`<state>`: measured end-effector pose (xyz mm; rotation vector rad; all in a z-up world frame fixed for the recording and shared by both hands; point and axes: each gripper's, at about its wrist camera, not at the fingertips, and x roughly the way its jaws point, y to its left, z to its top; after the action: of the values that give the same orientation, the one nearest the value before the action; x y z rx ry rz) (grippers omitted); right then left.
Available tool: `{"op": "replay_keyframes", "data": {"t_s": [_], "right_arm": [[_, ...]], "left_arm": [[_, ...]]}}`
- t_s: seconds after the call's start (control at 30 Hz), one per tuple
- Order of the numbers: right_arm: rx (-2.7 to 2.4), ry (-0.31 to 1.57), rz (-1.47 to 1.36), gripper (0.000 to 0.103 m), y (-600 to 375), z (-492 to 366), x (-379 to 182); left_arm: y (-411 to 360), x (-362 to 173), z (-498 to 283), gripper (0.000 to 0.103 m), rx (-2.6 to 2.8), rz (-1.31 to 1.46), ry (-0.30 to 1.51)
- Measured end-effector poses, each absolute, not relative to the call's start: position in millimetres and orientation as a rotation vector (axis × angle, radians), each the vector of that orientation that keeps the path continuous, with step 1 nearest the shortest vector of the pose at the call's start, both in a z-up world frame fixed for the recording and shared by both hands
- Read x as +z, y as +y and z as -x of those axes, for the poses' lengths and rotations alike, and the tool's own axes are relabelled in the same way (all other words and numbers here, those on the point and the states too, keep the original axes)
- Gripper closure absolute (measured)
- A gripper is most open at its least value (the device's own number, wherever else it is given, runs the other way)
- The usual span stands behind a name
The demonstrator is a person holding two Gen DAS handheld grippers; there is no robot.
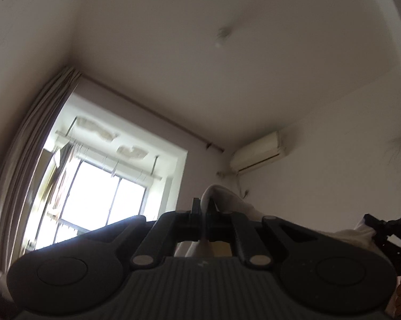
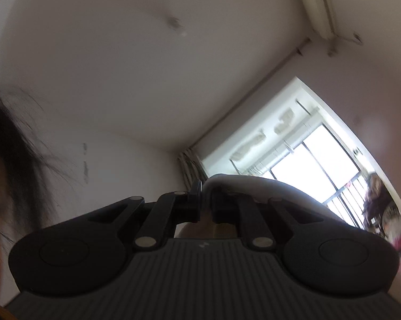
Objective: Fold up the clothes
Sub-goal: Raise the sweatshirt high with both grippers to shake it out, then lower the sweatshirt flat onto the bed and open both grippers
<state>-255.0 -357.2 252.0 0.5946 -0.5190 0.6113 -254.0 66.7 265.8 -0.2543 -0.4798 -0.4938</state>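
Pinched white cloth [image 1: 221, 197] is seen bunched between the closed left tongs [image 1: 203, 214], tilted up toward the ceiling; its other edge [image 2: 243, 182] is clamped in the closed right tongs [image 2: 205, 205]. Only a thin fold appears caught, so a slip may be risked if the garment is tugged taut. Below, nothing is shown, so snagging cannot be excluded.

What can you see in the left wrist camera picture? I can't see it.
The left gripper, tilted up toward the ceiling, is shut on a fold of white cloth. Behind it are a bright window, a curtain and a wall air conditioner.
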Motion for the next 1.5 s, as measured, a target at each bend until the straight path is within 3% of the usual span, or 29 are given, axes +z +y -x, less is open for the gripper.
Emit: {"op": "replay_keyframes", "data": {"t_s": [0.2, 0.43, 0.93, 1.23, 1.3, 1.33, 1.43, 1.5], "right_arm": [[0.598, -0.578, -0.531, 0.097, -371.3, 263.2, 264.1], [0.550, -0.486, -0.593, 0.097, -391.6, 213.9, 237.9], [0.427, -0.197, -0.695, 0.097, -419.8, -26.2, 163.6], [0.337, 0.062, -0.714, 0.097, -403.9, -174.4, 59.7], [0.317, 0.145, -0.715, 0.097, -398.3, -205.3, 26.3], [0.300, 0.194, -0.724, 0.097, -395.8, -218.6, 5.9], [0.242, 0.428, -0.808, 0.092, -394.9, -270.0, -67.9], [0.200, 0.625, -0.895, 0.086, -393.4, -293.3, -128.4]], "left_arm": [[43.8, 275.9, 234.1, 0.099, -0.523, 0.242, -0.518], [25.2, 236.5, 182.6, 0.099, -0.479, 0.227, -0.447], [7.8, 135.4, -17.9, 0.099, -0.296, 0.190, -0.210], [12.6, 33.1, -167.2, 0.098, -0.160, 0.170, 0.034], [12.0, -4.8, -197.0, 0.092, -0.144, 0.152, 0.131], [11.1, -26.1, -208.3, 0.083, -0.132, 0.148, 0.183], [5.9, -93.5, -248.7, 0.037, -0.127, 0.114, 0.421], [-0.2, -138.2, -271.3, 0.043, -0.104, 0.065, 0.582]]}}
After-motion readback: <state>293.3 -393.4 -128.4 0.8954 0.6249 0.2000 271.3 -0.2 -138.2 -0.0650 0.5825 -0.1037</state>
